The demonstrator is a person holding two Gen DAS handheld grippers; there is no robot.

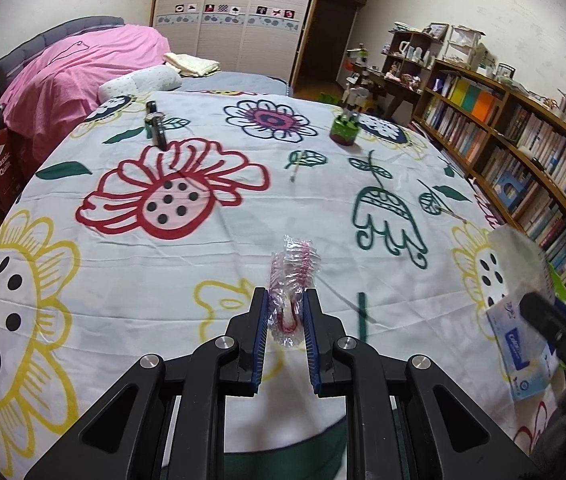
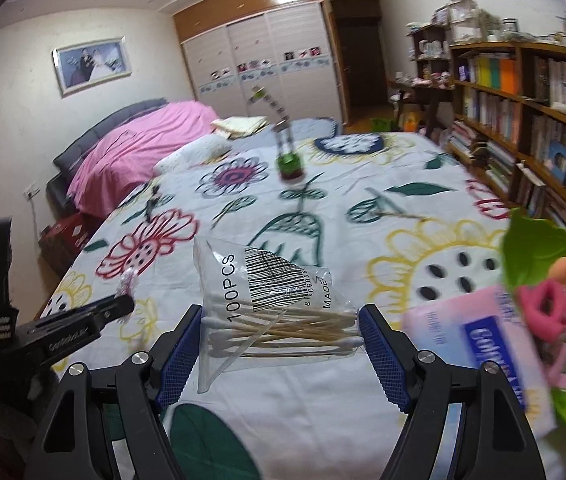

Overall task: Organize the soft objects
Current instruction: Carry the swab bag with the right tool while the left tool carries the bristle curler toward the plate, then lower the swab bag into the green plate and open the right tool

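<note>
Two sets of tongs are loaded, so we call it from the left side across. Left tongs point(image 1: 285, 312) are nearly closed, pinching a small crinkly clear wrapper point(image 1: 291, 280) with pink-red trim; it stands up between the blue pads, long axis pointing away from us, lifted above the flowered cloth point(image 1: 203, 248) that covers the desk. We judge the grip secure but light, since the film looks flimsy. Ahead of it we see wide bare cloth: a dark tool point(image 1: 157, 126) lies well off near the far left edge, and a green pot point(image 1: 345, 130) stands toward the far right.

Moving right, our right tongs point(image 2: 281, 334) sit spread wide around a clear bag of cotton swabs point(image 2: 271, 308). The swabs lie crosswise, tip to tip between the two pads, and each end appears to touch a pad, so we read this as a wide grasp on the bag. The bag hangs in the air over the near part of the desk.

Further right, just beside the right tongs, a pink tissue pack point(image 2: 479, 344) leans against a green leaf-shaped tray point(image 2: 539, 244) at the near right edge, with a pink clip point(image 2: 541, 304) inside. That tray looks the likely drop spot, nearer the right tongs; room there is tight.
</note>
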